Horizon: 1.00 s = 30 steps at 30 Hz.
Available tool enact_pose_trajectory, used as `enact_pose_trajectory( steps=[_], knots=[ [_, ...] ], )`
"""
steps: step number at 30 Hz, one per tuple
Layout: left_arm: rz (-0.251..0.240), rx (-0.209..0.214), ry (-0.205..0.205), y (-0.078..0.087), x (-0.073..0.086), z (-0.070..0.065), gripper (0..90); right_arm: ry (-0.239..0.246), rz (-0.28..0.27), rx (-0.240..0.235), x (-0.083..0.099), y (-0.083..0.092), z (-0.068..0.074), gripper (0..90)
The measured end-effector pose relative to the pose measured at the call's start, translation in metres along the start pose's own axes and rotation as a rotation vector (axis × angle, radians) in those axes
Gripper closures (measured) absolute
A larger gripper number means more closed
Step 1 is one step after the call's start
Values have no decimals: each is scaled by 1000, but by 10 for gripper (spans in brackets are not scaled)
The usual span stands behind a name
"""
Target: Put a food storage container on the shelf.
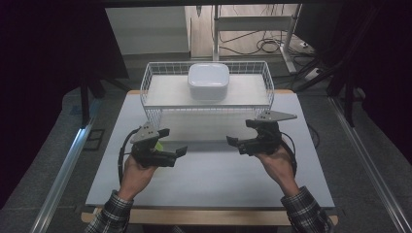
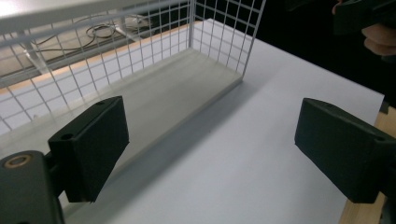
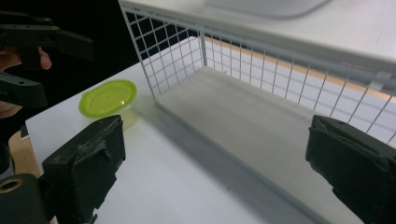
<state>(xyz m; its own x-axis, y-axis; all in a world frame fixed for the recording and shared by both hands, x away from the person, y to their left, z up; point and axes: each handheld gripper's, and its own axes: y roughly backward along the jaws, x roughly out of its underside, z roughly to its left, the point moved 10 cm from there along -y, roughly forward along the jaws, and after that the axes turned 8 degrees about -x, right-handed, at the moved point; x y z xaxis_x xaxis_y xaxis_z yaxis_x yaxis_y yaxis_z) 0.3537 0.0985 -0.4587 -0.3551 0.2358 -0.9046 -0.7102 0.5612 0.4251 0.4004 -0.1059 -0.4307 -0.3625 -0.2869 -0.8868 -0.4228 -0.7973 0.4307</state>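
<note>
Your left gripper [image 1: 171,141] and right gripper [image 1: 241,134] hover over the bench [image 1: 209,179] — both jaws wide, nothing between them. The green-lidded cup [image 3: 108,99] stands on the bench just beside the wire rack's [image 1: 156,77] corner — near your left gripper.

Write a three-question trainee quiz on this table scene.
1. True or false: the white lidded box sits on the upper shelf of the wire rack.
2. What colour is the small cup's lid beside the rack?
3. The right tongs are: A) open with nothing held, B) shut on the cup, C) shut on the rack.

Key: 1 true; 2 yellow-green; 3 A.
</note>
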Motion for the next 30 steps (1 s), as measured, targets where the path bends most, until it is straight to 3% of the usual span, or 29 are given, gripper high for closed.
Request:
enact_pose_trajectory(
  steps=[4,11,17,23,26,30],
  knots=[
    [3,-27,-15,0,15,0,79,-7,11,7,17,3,0,33],
    [17,-25,-17,-3,40,-1,66,-25,41,2,43,5,-1,34],
    [45,-11,-2,-5,64,-5,66,-17,70,16,67,7,1,35],
    [58,-32,27,-6,87,-5,66,-39,75,23,89,11,2,35],
    [75,-57,9,-7,99,-6,60,-43,82,21,99,12,4,36],
    [85,-50,2,-9,107,-11,49,-24,99,21,114,15,7,47]
  ],
)
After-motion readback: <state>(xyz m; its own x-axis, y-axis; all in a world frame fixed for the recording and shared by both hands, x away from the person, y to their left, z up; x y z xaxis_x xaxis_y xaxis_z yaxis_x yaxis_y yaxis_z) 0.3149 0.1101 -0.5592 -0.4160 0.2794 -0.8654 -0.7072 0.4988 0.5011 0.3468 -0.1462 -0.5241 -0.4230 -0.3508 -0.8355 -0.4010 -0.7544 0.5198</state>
